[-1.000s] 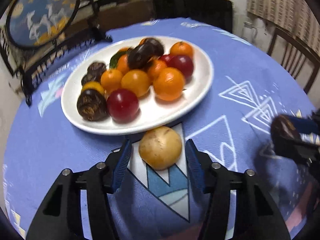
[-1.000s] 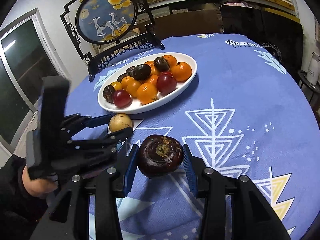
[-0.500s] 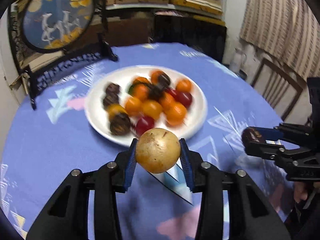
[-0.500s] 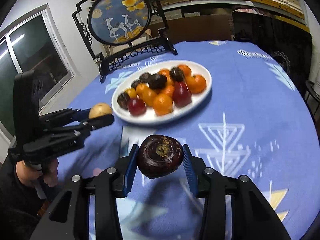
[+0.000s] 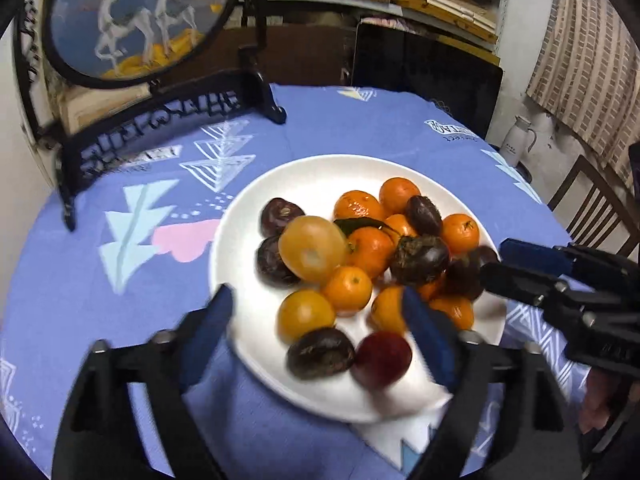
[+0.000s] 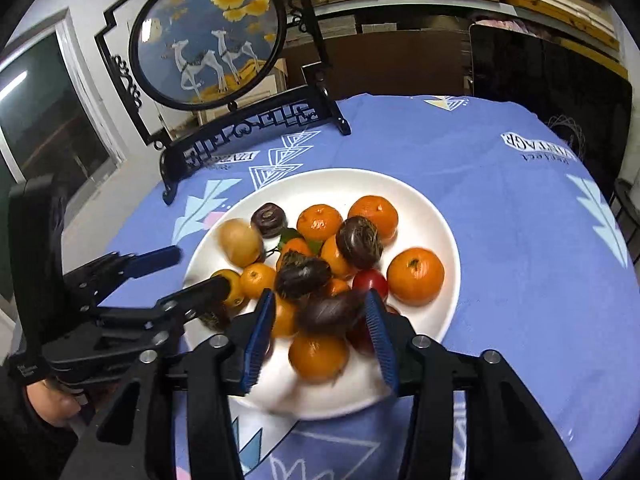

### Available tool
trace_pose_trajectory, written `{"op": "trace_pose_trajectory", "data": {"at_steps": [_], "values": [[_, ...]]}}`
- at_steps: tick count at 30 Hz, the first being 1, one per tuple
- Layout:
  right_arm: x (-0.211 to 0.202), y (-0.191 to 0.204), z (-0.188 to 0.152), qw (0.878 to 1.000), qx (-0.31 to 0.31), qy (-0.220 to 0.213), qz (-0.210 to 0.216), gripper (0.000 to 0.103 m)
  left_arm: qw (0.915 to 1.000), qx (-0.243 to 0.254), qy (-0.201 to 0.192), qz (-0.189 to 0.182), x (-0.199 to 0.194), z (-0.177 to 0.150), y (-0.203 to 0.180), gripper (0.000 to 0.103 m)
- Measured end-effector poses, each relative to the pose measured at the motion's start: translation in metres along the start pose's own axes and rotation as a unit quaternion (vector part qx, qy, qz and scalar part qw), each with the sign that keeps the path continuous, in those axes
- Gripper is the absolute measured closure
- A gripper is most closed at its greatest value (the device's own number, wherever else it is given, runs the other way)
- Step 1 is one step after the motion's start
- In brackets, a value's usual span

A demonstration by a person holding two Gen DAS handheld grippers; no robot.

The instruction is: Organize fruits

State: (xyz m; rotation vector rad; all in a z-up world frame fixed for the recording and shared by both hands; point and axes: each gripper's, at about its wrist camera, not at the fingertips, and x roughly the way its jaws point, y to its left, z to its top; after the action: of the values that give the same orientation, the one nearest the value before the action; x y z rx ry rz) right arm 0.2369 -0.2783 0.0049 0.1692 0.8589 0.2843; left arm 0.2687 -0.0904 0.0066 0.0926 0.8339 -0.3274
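A white oval plate [image 5: 320,172] [image 6: 440,224] holds a heap of oranges, dark purple fruits and red fruits. The tan round fruit [image 5: 313,249] [image 6: 241,241] sits on the heap at the plate's left side, free of any finger. My left gripper [image 5: 320,338] is open and empty over the plate's near edge. The dark purple fruit [image 6: 330,312] lies blurred on the heap between the spread fingers of my right gripper [image 6: 320,336], which is open. The right gripper also shows at the right of the left wrist view [image 5: 532,276].
The plate rests on a round table with a blue patterned cloth [image 6: 520,200]. A round painted screen on a black stand [image 6: 208,40] stands at the table's back left. A wooden chair [image 5: 592,204] and a white jug [image 5: 518,142] are beyond the right edge.
Both grippers moved forward over the plate and opened. The tan fruit left the left gripper and the dark purple fruit left the right gripper; both now lie on the heap.
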Motion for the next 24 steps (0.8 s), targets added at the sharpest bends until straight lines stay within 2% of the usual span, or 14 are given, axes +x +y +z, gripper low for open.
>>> {"op": "trace_pose_trajectory", "data": {"at_steps": [2,5,9,11,12,15,18,22,24], "values": [[-0.012,-0.003,-0.010,1.000,0.007,-0.009,-0.003,0.041,0.9998,0.009,-0.009,0.014,-0.015,-0.014,-0.001,0.005],[-0.039,-0.008,-0.035,0.999,0.024,-0.021,-0.004,0.025,0.9996,0.014,0.006,0.025,-0.037,-0.043,0.001,0.005],[-0.073,-0.007,-0.073,0.999,0.034,-0.026,-0.006,0.022,0.9999,0.007,0.002,0.014,-0.074,-0.078,0.002,0.005],[-0.096,0.001,-0.095,0.999,0.022,-0.037,-0.016,0.008,0.9998,0.004,-0.004,0.018,-0.095,-0.095,-0.001,0.005],[-0.104,0.004,-0.102,0.999,0.017,-0.042,-0.018,0.005,0.9998,0.004,-0.006,0.019,-0.105,-0.103,-0.002,0.005],[-0.133,0.013,-0.125,0.998,0.014,-0.067,-0.010,0.004,0.9992,-0.004,-0.035,0.016,-0.140,-0.127,-0.009,0.005],[-0.156,0.016,-0.134,0.997,0.014,-0.078,-0.019,0.004,0.9982,-0.014,-0.057,0.008,-0.174,-0.142,-0.018,0.005],[-0.183,0.028,-0.144,0.993,-0.014,-0.101,-0.054,0.004,0.9952,-0.002,-0.082,0.054,-0.208,-0.156,-0.032,0.005],[-0.196,0.032,-0.152,0.992,-0.025,-0.110,-0.061,0.004,0.9944,-0.003,-0.086,0.060,-0.218,-0.160,-0.033,0.005]]}}
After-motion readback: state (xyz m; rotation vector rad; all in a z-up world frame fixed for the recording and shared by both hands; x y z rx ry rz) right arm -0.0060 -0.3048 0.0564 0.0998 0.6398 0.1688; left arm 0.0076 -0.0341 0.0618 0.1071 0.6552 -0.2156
